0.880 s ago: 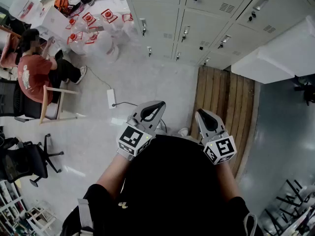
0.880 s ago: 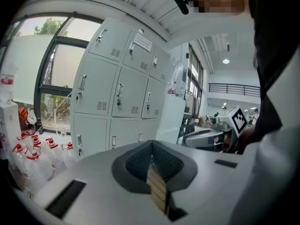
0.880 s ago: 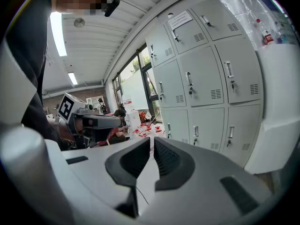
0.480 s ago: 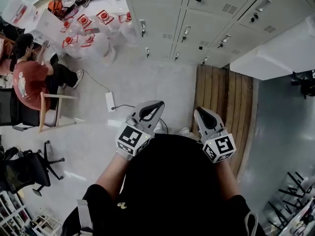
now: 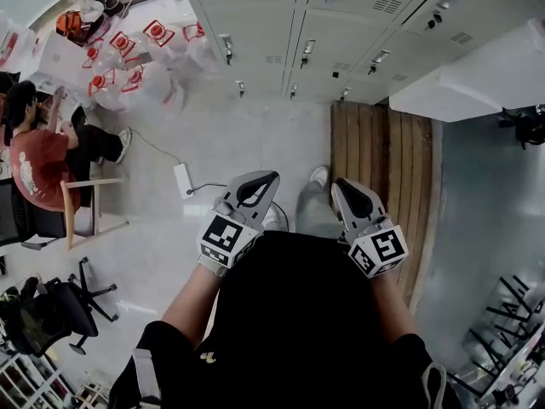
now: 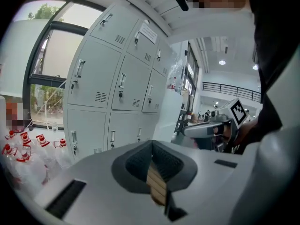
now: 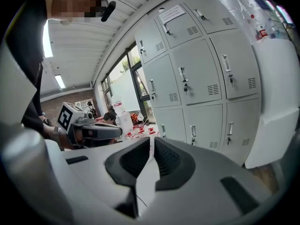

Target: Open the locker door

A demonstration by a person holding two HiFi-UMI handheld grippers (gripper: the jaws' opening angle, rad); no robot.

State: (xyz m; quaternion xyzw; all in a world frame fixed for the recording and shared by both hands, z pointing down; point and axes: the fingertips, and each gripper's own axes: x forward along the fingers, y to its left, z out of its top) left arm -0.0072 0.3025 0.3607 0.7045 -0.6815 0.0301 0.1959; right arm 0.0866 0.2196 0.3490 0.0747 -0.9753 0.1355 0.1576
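A bank of grey metal lockers point(image 5: 332, 32) with small handles and vents fills the top of the head view; every door I see is closed. They also stand ahead in the left gripper view point(image 6: 122, 86) and the right gripper view point(image 7: 197, 78). My left gripper point(image 5: 260, 181) and right gripper point(image 5: 345, 190) are held side by side in front of my body, over the floor and well short of the lockers. Both are shut and hold nothing, as their own views confirm: left gripper point(image 6: 151, 157), right gripper point(image 7: 151, 149).
A wooden slatted platform point(image 5: 383, 156) lies before the right-hand lockers, with a white box point(image 5: 460, 88) above it. My shoe point(image 5: 318, 177) is on the floor. Left are water bottles point(image 5: 128, 58), a power strip point(image 5: 182, 180), a seated person point(image 5: 38, 164) and an office chair point(image 5: 51, 309).
The view has moved towards the lockers, and the scene has slid down-left. A shoe and leg have come into view between the grippers. Both grippers keep their pose, shut.
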